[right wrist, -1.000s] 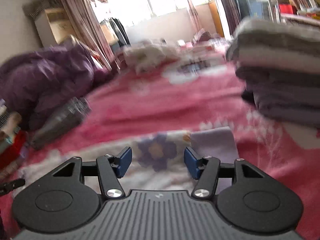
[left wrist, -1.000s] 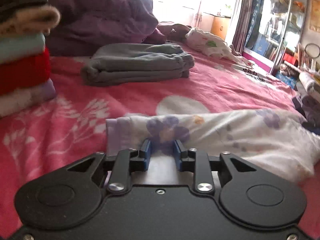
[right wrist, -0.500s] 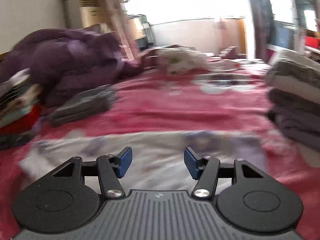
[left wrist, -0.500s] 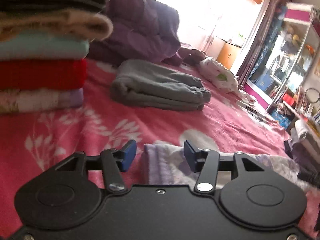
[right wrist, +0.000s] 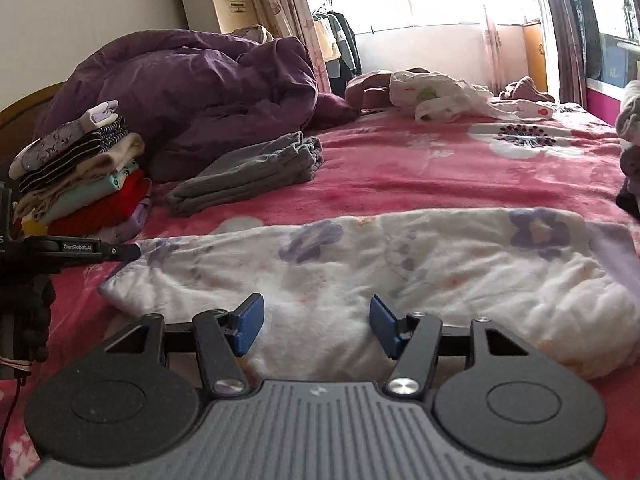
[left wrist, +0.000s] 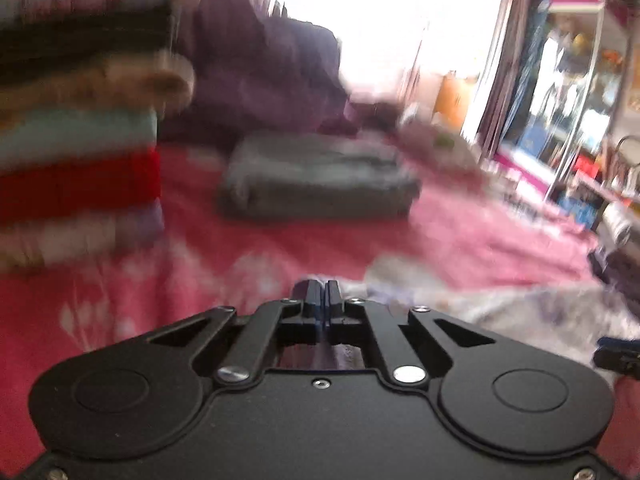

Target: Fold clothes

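A white flannel garment printed with purple flowers (right wrist: 400, 276) lies spread lengthwise across a pink floral bedspread (right wrist: 440, 176), its near hem just under the right gripper (right wrist: 316, 322), whose blue-padded jaws stand about half open with nothing between them. At the garment's left corner the left gripper (left wrist: 322, 300) has its jaws pressed fully together; the left wrist view is badly blurred, and whether any cloth is pinched there cannot be told, though the pale floral fabric (left wrist: 500, 300) trails off to the right of its tips. In the right wrist view that gripper's black finger (right wrist: 96, 251) reaches to the garment's left edge. Open bedspread stretches beyond the garment's far edge towards the window. To the left, a stack of folded clothes in black stripes, beige, mint and red (right wrist: 84, 176) stands near the garment's corner, with a folded grey pair of trousers (right wrist: 248, 172) beside it and a heaped purple quilt (right wrist: 192, 92) behind. A loose white printed garment (right wrist: 436, 96) lies far back near the window, and another pile of folded items (right wrist: 630, 152) edges the right side.
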Available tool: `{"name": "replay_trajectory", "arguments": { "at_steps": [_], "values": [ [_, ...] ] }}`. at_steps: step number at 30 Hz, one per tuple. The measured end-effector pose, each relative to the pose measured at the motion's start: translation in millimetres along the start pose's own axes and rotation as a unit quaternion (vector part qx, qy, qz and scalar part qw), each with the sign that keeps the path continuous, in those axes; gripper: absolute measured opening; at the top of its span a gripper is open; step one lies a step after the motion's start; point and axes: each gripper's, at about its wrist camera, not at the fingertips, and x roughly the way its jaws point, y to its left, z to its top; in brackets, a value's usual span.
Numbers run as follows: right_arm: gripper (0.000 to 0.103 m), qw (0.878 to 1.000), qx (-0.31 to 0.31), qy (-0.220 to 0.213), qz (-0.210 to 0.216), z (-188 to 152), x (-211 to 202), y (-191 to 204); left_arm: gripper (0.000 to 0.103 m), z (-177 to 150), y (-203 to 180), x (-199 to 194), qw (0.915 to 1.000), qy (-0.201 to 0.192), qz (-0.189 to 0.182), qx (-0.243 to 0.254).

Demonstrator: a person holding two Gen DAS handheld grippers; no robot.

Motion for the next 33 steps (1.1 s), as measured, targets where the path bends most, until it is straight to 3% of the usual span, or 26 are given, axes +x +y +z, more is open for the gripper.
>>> {"name": "replay_trajectory", "arguments": {
  "at_steps": [2,7,10,12,14,16,17,21,26,29,33],
  "values": [
    [0.059,1.000,-0.004,0.005,-0.009,0,6,-1,0.000,3,-1,-3,0.9999,-0.015,0.001,0.006],
    [0.060,0.999,-0.018,0.029,-0.034,-3,24,-3,0.001,-12,-3,25,0.9978,0.054,0.033,0.023],
    [0.060,0.998,-0.040,0.025,-0.047,-4,27,3,0.005,-10,-11,18,0.9957,0.025,0.070,0.055],
    [0.060,0.998,-0.036,0.012,-0.041,-1,19,6,0.006,-7,-19,7,0.9966,-0.002,0.051,0.065],
    [0.060,0.999,-0.039,0.003,-0.037,-1,13,7,0.009,-9,-29,0,0.9981,-0.012,0.009,0.059],
    [0.060,0.999,-0.041,-0.006,-0.033,0,6,7,0.048,-16,-42,1,0.9975,-0.004,-0.037,0.060],
    [0.060,0.999,-0.043,-0.010,-0.031,0,3,8,0.052,-21,-48,5,0.9966,0.006,-0.048,0.067],
    [0.060,0.999,-0.009,-0.019,-0.049,5,-3,-14,0.055,-43,-63,31,0.9921,0.064,-0.037,0.101],
    [0.060,0.993,0.046,-0.047,-0.096,12,-19,-61,0.055,-36,-59,21,0.9960,0.034,-0.050,0.066],
    [0.060,0.988,0.081,-0.055,-0.123,10,-25,-99,0.055,-37,-58,28,0.9958,0.049,-0.050,0.060],
    [0.058,0.982,0.122,-0.029,-0.144,-8,-16,-146,0.055,-38,-63,28,0.9954,0.049,-0.043,0.070]
  ]
}}
